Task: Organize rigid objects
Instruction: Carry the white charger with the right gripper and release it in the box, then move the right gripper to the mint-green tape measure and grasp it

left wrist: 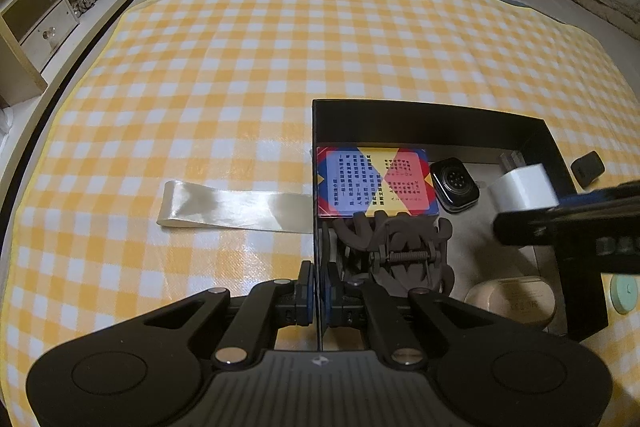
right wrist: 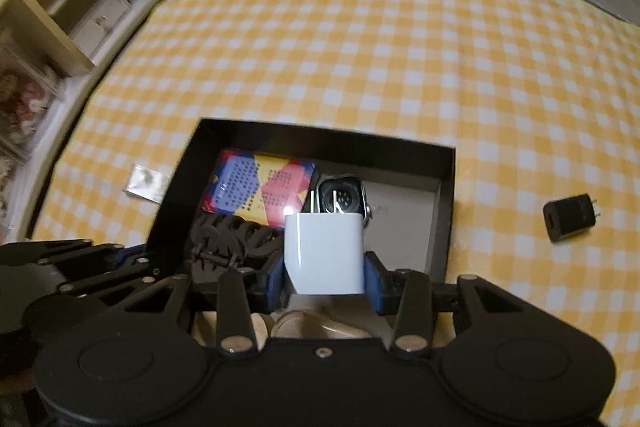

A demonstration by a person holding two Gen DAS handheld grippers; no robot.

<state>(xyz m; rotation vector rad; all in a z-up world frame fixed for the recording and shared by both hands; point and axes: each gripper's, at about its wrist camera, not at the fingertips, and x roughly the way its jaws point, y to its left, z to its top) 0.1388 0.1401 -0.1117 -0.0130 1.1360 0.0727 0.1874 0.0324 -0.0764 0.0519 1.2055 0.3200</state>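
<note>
On the yellow-and-white checked cloth (left wrist: 200,87) spread over the bed, a pale satin ribbon strip (left wrist: 232,205) lies flat at the far left, its length running straight toward the open black cardboard box (left wrist: 420,111).

The left gripper (left wrist: 318,293) is closed tight on the box's left wall, one pad inside and one outside. That pinch looks meant to steady the light box while the other hand loads it.

Inside the box, from the left: a flat red, blue and yellow printed card box (left wrist: 374,181) lies against the left wall with its long side across the box. A dark brown plastic claw hair clip (left wrist: 394,253) sits just in front of it. A dark smartwatch body without a strap (left wrist: 454,185) lies back-up beside the card box. A beige rounded earbud case (left wrist: 516,301) rests in the near right corner.

The right gripper (right wrist: 325,277) hangs over the middle of the box, clamped on the two side faces of the white cube-shaped plug charger (right wrist: 325,255). The charger is held above the box floor, prongs pointing forward and down along the fingers, toward the watch. It is nearly cubic, so its prongs give its only clear axis. The side grip leaves the bottom free for setting down.

Right of the box, a black plug charger (right wrist: 570,221) lies on the cloth, prongs pointing away to the right, and a mint-green round object (left wrist: 624,291) sits near the box's near right corner; both look not yet packed.
</note>
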